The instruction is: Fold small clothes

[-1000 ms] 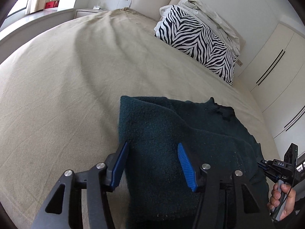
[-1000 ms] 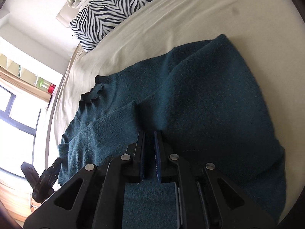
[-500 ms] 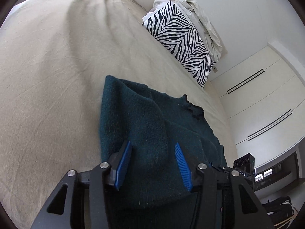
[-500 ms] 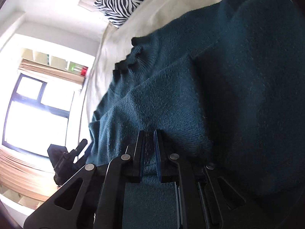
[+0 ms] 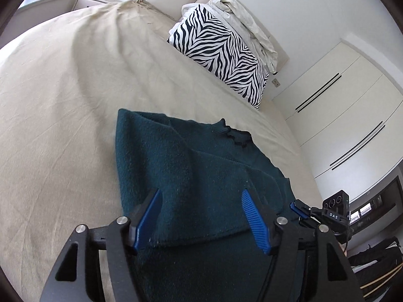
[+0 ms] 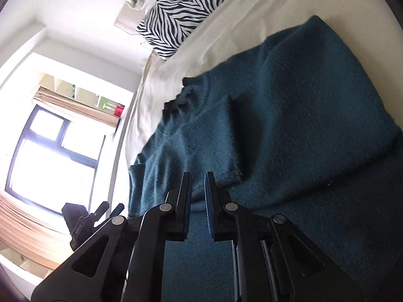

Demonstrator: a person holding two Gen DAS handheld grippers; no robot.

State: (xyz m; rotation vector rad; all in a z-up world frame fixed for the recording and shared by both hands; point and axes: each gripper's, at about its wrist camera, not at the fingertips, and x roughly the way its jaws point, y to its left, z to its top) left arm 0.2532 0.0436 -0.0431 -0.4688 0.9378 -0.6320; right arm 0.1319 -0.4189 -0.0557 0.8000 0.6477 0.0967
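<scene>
Both grippers work over a dark teal sweater spread on a beige bed sheet. In the left wrist view the left gripper sits at 6 o'clock with its blue pads spread apart; its jaws have just been opening, and the near folded hem of the sweater lies between them, though neither pad presses on the knit, so it is released. Folded layers of the garment run away from the jaws toward 12 o'clock, with the dark ruffled collar at about 1 o'clock of the gripper. At 4 o'clock in that view the right gripper's black body and blue tip show beside the sweater's edge.

In the right wrist view the right gripper sits at 6 o'clock, its jaws nearly together with only a narrow slit between them. Teal fabric passes beneath and behind the pads; whether any knit is pinched in that slit I cannot tell. The sweater fills the frame from 12 to 5 o'clock, a folded sleeve lying over its body.

A zebra-striped pillow rests at the head of the bed, at 1 o'clock in the left view, with crumpled pale bedding just behind it. White wardrobe doors stand at 3 o'clock.
</scene>
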